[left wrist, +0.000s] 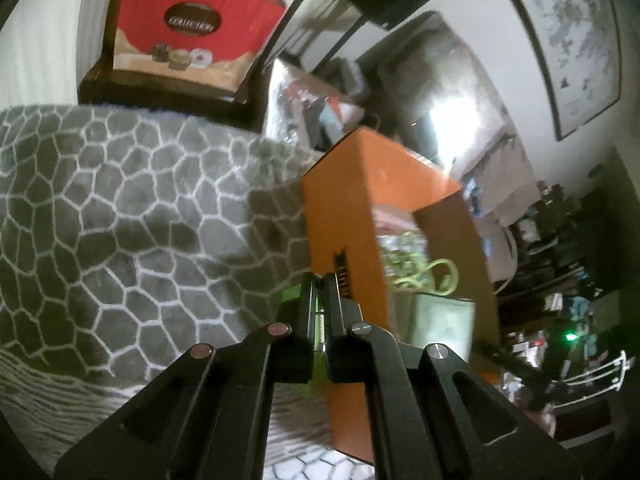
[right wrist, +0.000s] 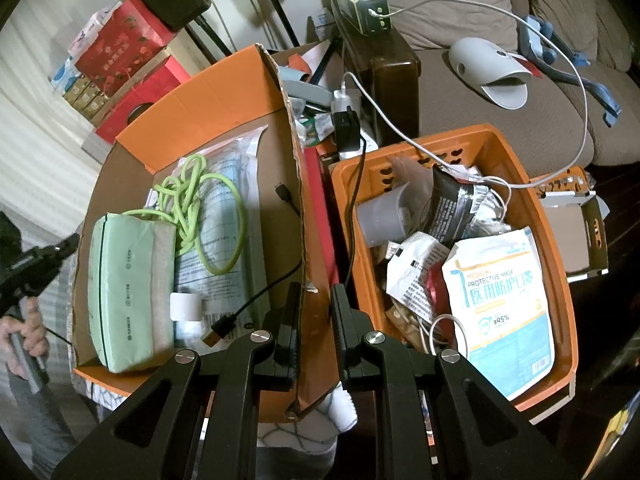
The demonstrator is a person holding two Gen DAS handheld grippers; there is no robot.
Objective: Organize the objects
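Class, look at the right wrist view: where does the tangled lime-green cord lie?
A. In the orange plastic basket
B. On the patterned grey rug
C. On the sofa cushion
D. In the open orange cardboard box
D: the lime-green cord lies coiled inside the orange cardboard box, beside a pale green pouch.

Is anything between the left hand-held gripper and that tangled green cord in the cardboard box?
Yes. The left hand-held gripper is outside the cardboard box, so the box's orange side wall stands between it and the green cord. From above, nothing covers the cord.
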